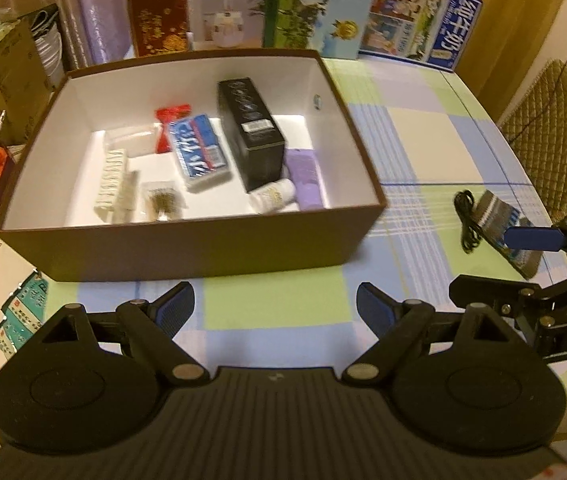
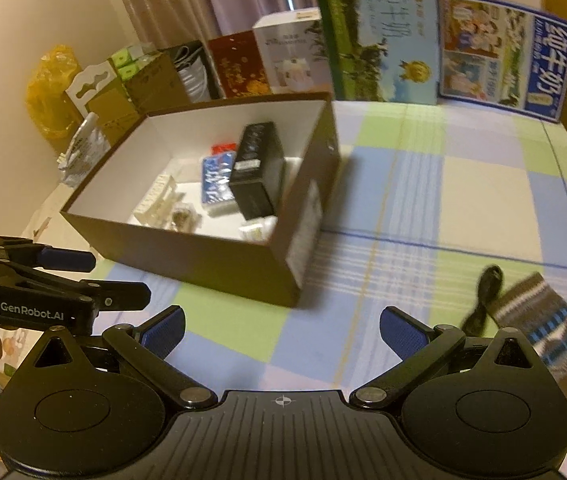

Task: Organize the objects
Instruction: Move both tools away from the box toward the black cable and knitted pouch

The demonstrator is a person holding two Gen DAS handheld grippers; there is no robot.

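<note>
Brown box (image 1: 187, 252), white inside, stood on checked tablecloth (image 1: 423, 128); held black carton (image 1: 251, 132), blue packet (image 1: 197, 148). Striped sock (image 2: 551, 332) and black cable (image 2: 483, 300) lay outside, right. Left gripper (image 1: 275, 312) and right gripper (image 2: 281, 334) both spread wide, empty. Left gripper marked "GenRobot.AI".

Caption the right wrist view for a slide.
Both grippers, right and left, open and empty before the brown box; striped sock and black cable still on the tablecloth.

Blurred striped pouch (image 2: 547, 336) at right; lettering on box contents (image 1: 197, 152) illegible.
</note>
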